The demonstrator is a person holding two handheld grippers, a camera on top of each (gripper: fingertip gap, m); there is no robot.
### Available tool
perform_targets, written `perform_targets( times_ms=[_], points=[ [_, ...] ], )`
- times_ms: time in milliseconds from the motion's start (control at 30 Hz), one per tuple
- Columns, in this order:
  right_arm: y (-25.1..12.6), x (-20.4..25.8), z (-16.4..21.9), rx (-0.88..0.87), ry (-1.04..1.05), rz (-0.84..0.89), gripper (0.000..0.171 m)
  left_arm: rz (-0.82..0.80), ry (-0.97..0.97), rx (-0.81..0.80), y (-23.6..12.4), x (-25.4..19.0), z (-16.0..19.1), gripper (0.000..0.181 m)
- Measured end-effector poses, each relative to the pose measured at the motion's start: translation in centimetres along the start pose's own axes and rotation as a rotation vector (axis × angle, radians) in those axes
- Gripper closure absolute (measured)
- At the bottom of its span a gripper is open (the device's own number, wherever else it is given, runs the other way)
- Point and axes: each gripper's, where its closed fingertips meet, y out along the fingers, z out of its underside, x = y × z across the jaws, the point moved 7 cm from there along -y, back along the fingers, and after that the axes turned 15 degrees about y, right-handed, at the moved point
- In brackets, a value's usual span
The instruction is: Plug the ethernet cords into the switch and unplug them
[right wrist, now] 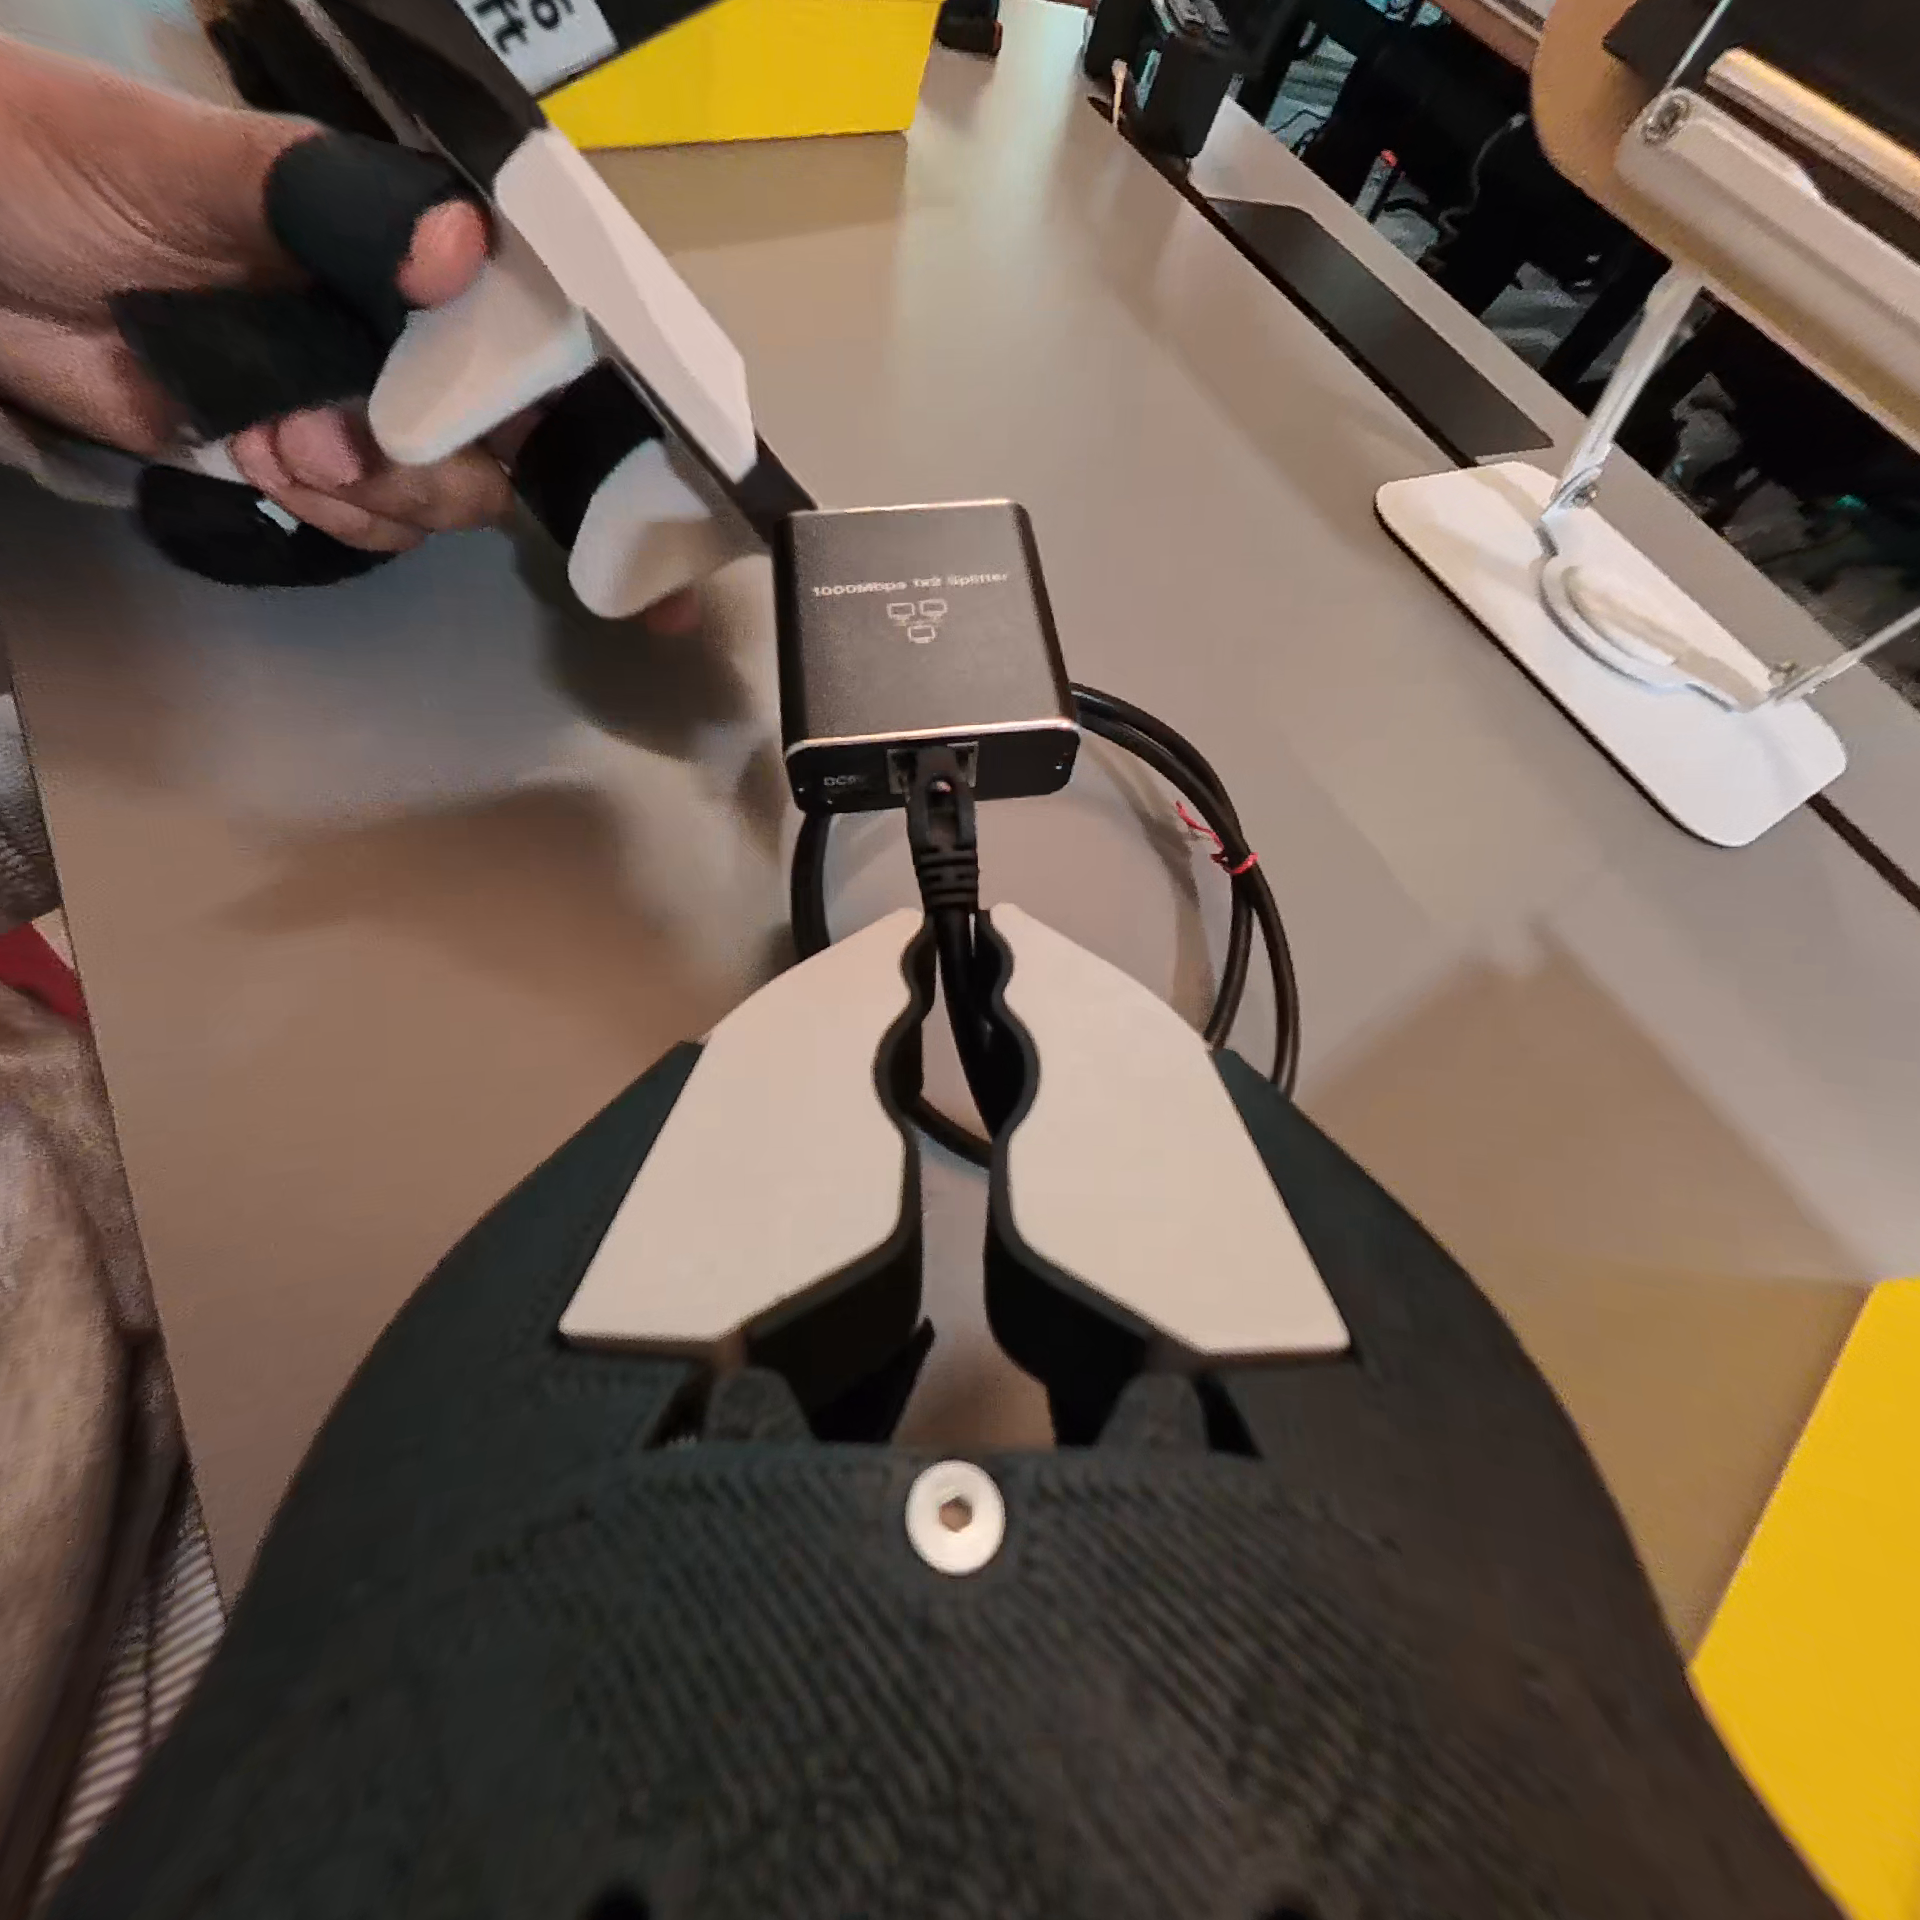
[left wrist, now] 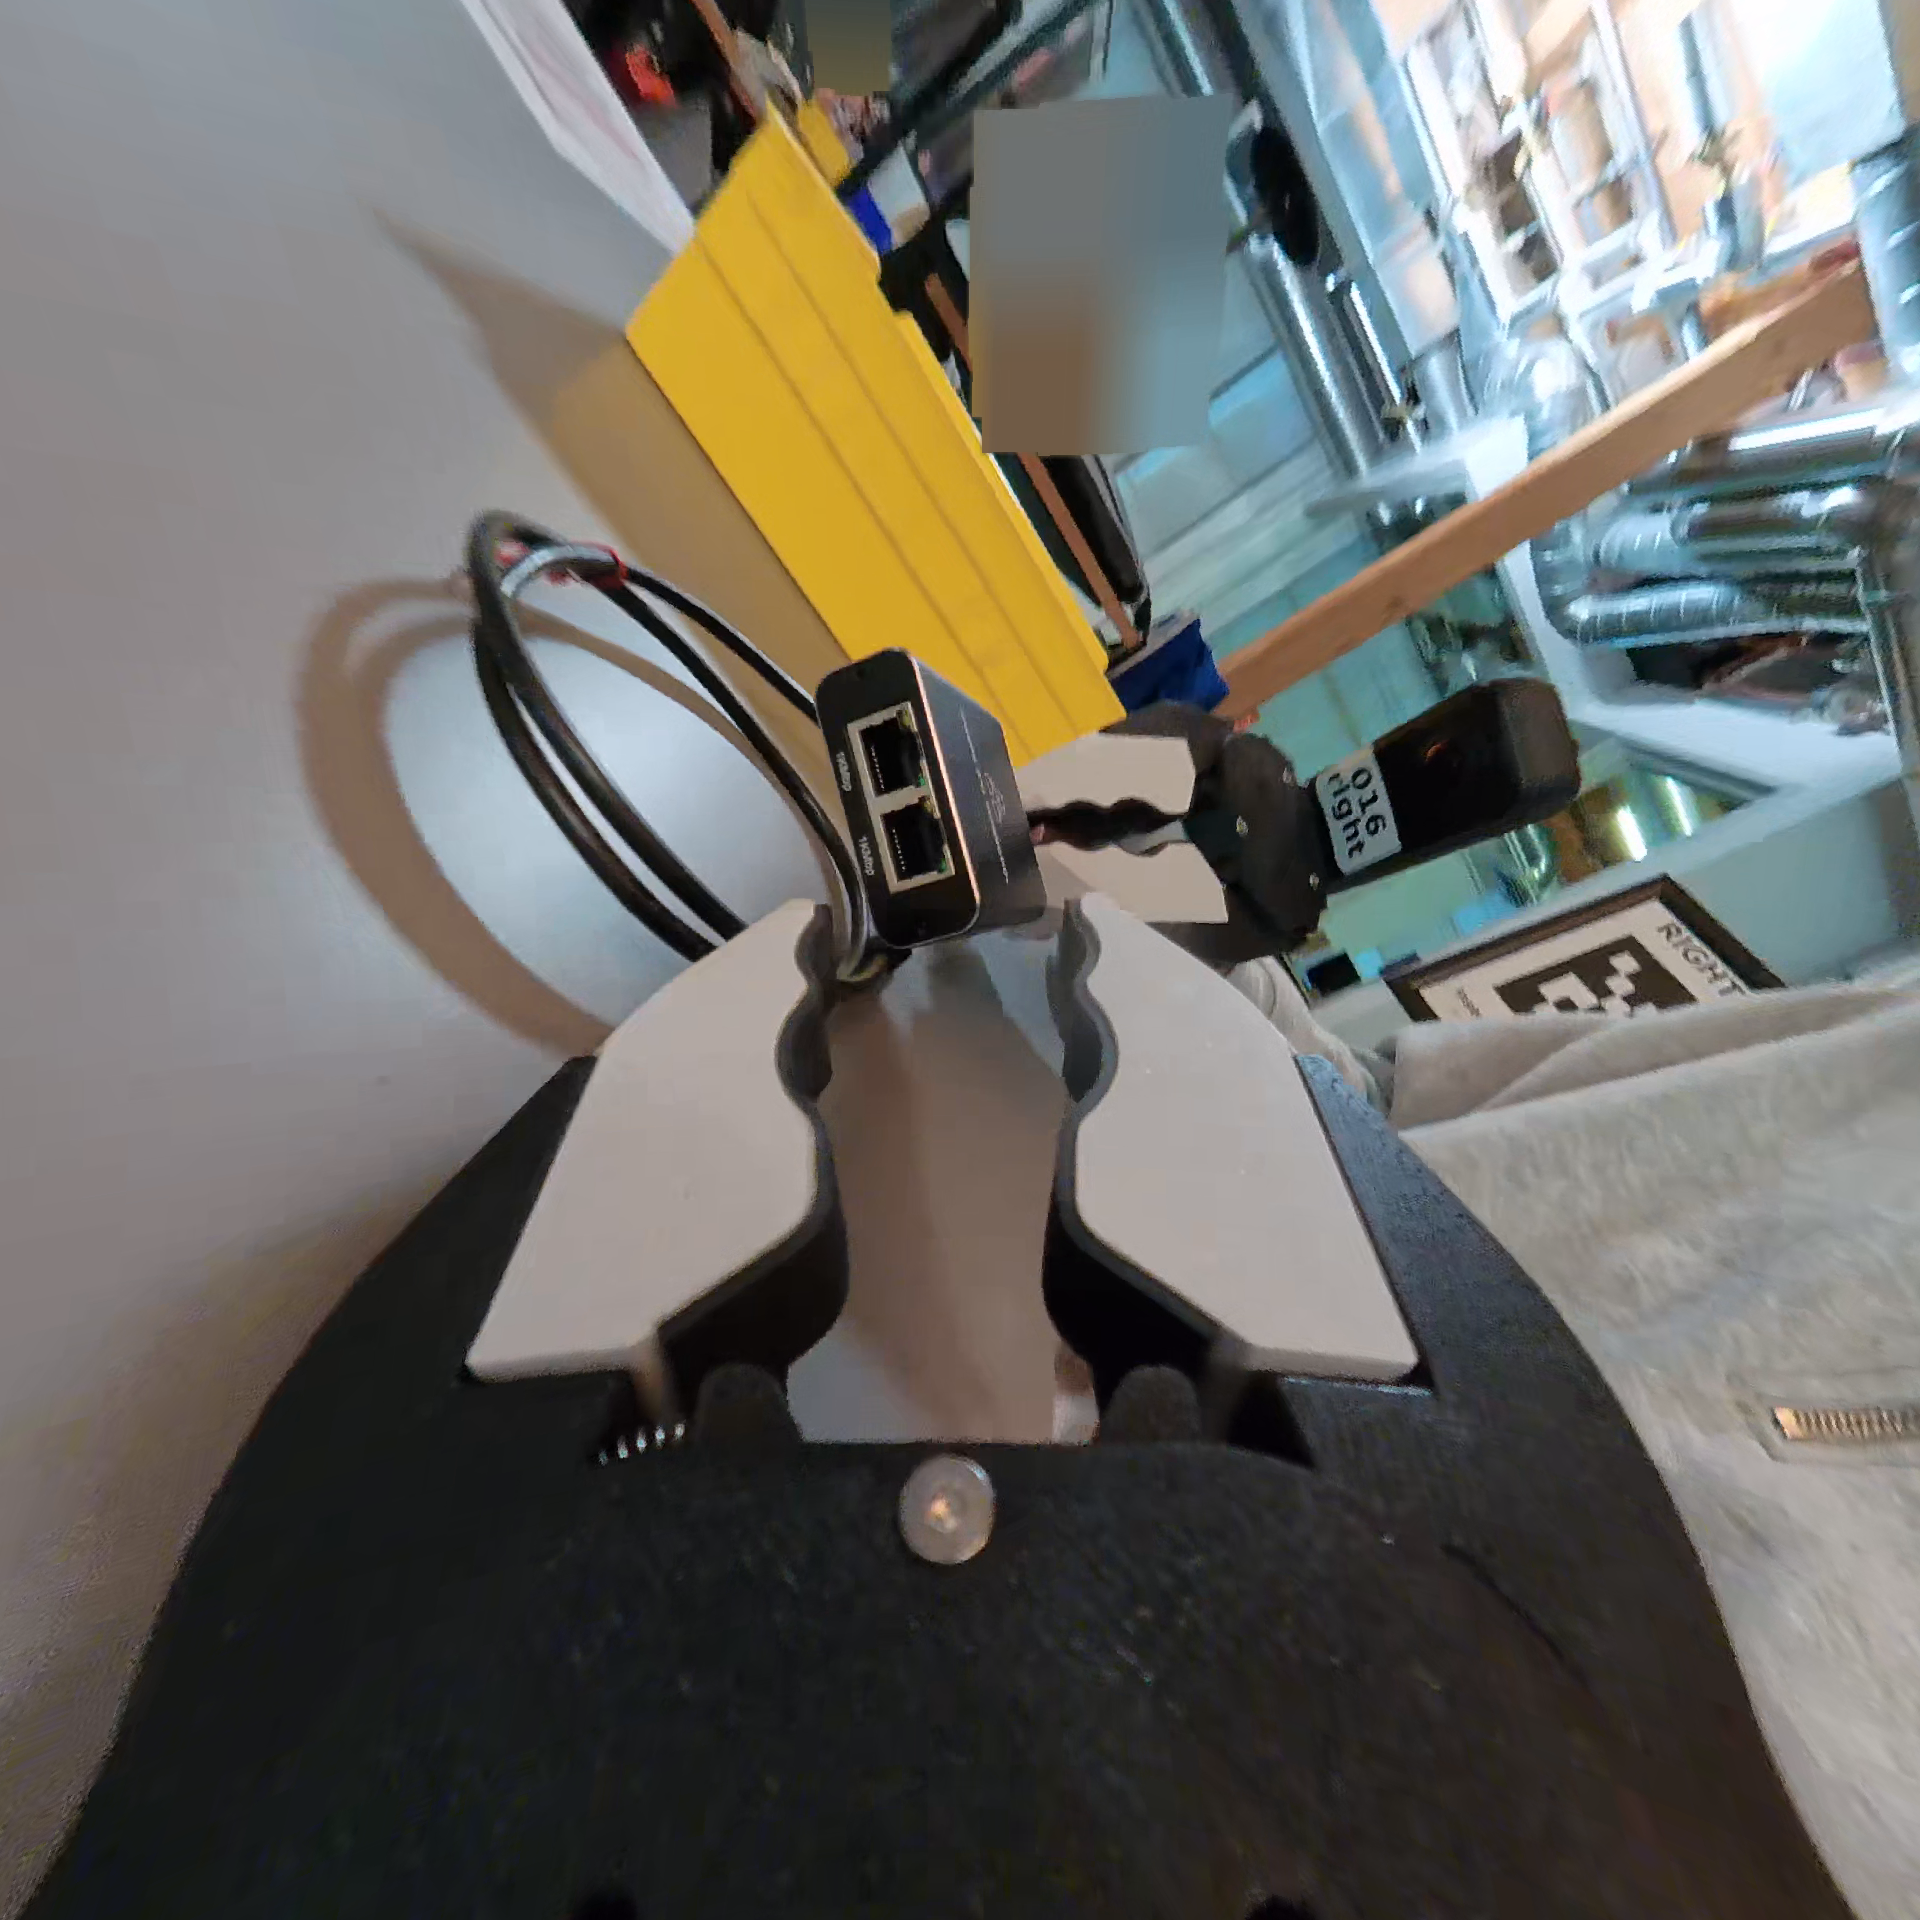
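Observation:
The switch [right wrist: 920, 634] is a small dark metal box on the grey table [right wrist: 1039, 343]. In the left wrist view the switch [left wrist: 982, 800] shows two empty ports facing me. My right gripper [right wrist: 956, 920] is shut on the black ethernet cord [right wrist: 961, 873] just behind its plug, which sits in the switch's near port. It also shows in the left wrist view [left wrist: 1044, 831], behind the switch. My left gripper [left wrist: 945, 920] is open, its fingertips on either side of the switch's near end. The rest of the cord lies coiled [left wrist: 561, 717] beside the switch.
A yellow bin [left wrist: 862, 436] stands behind the switch. A white monitor stand base [right wrist: 1600, 644] sits to the right, and a yellow block [right wrist: 1829, 1662] lies at the near right. A person's hand [right wrist: 156, 260] holds the left gripper. Grey fabric [left wrist: 1662, 1299] lies close by.

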Motion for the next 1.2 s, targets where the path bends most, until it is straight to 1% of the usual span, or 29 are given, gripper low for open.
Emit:
perform_targets(
  times_ms=[67, 267, 367, 433, 467, 567, 633, 700, 800, 833, 900, 967, 1000, 1067, 1100, 1167, 1200],
  points=[
    [0.0, -0.1, 0.0, -0.004, 0.021, -0.001, 0.165, -0.030, 0.022, -0.029, -0.6, 0.1, -0.4, 0.140],
    [0.1, 0.3, 0.0, 0.008, 0.008, 0.007, 0.165, -0.121, 0.158, 0.016, -0.8, -0.3, -0.7, 0.142],
    [0.1, 0.5, 0.1, 0.021, -0.010, 0.015, 0.165, -0.192, 0.252, 0.018, -1.9, -1.0, -1.9, 0.143],
    [0.0, 0.7, 0.2, 0.026, -0.012, 0.016, 0.164, -0.276, 0.339, 0.000, -4.1, -1.7, -3.9, 0.144],
    [-0.1, 0.7, 0.3, 0.027, -0.011, 0.016, 0.164, -0.330, 0.381, -0.022, -5.8, -2.1, -5.3, 0.145],
    [-0.2, 0.7, 0.4, 0.025, 0.001, 0.011, 0.164, -0.515, 0.451, -0.122, -12.7, -3.8, -9.8, 0.146],
    [-0.2, 0.5, 0.4, 0.023, 0.017, 0.006, 0.164, -0.636, 0.415, -0.122, -18.1, -4.6, -11.6, 0.142],
    [-0.1, 0.4, 0.5, 0.024, 0.034, 0.000, 0.164, -0.802, 0.354, -0.075, -23.7, -4.9, -11.9, 0.142],
    [0.0, 0.4, 0.6, 0.029, 0.050, -0.009, 0.164, -1.142, 0.226, 0.004, -31.6, -4.5, -10.2, 0.133],
    [0.1, 0.4, 0.6, 0.033, 0.050, -0.010, 0.164, -1.230, 0.164, 0.055, -33.7, -4.3, -9.2, 0.129],
    [0.4, 0.5, 0.6, 0.043, 0.040, -0.009, 0.164, -1.341, 0.018, 0.148, -36.7, -3.9, -7.2, 0.120],
    [0.6, 0.7, 0.7, 0.057, 0.022, -0.005, 0.164, -1.403, -0.152, 0.261, -38.6, -3.1, -4.9, 0.111],
    [0.7, 0.8, 0.7, 0.065, 0.013, -0.004, 0.164, -1.397, -0.208, 0.301, -39.0, -2.6, -3.9, 0.108],
    [0.9, 0.9, 0.8, 0.077, -0.001, -0.003, 0.164, -1.334, -0.277, 0.308, -38.7, -1.3, -2.8, 0.102],
    [1.0, 0.9, 0.8, 0.082, -0.006, -0.003, 0.164, -1.366, -0.255, 0.309, -38.8, -1.1, -3.0, 0.108],
    [1.1, 0.9, 0.9, 0.088, -0.010, -0.002, 0.164, -1.357, -0.249, 0.299, -38.3, -0.6, -3.3, 0.113],
    [1.1, 0.8, 1.0, 0.090, -0.009, -0.002, 0.164, -1.391, -0.236, 0.342, -38.2, -0.5, -3.3, 0.126]
  ],
)
